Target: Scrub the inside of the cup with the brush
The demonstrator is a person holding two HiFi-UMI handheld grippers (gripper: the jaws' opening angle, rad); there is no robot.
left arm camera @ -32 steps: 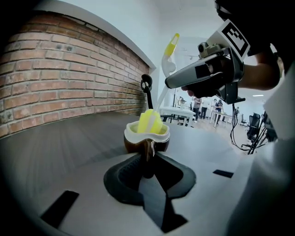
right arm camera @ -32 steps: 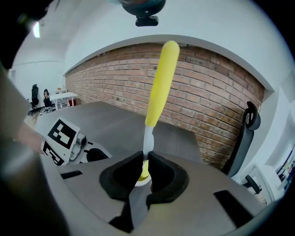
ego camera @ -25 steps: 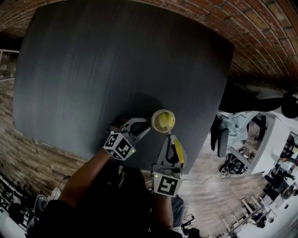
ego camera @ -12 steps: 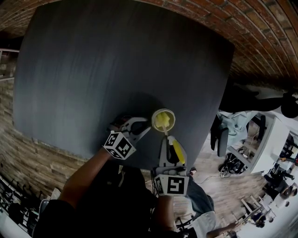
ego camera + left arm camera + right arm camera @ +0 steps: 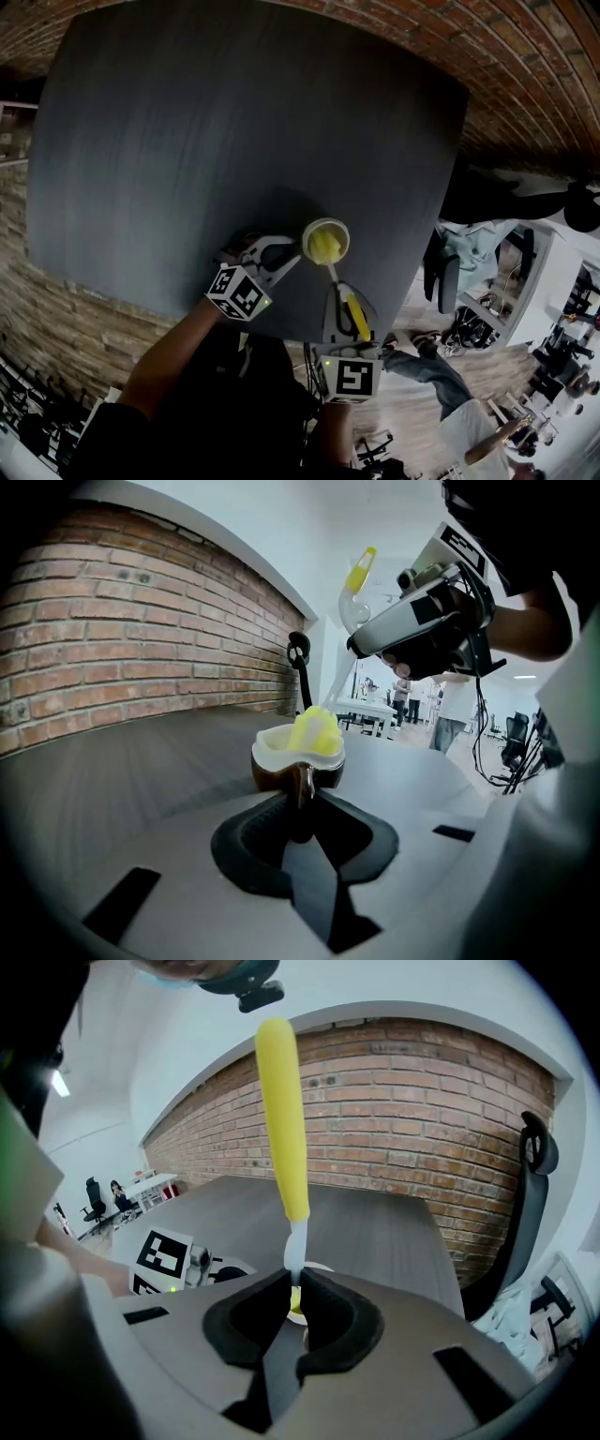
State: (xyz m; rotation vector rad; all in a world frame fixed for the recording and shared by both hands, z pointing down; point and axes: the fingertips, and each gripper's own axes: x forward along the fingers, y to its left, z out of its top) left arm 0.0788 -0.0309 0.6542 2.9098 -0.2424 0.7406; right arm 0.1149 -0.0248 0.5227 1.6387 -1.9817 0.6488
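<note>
On table | left tool grips round cup | right tool grips slim brush

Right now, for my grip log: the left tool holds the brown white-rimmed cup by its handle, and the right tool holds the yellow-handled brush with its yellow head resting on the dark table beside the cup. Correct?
No: the yellow head of the yellow-handled brush sits inside the brown white-rimmed cup, not on the dark table, as the left gripper view shows. The rest stands.
</note>
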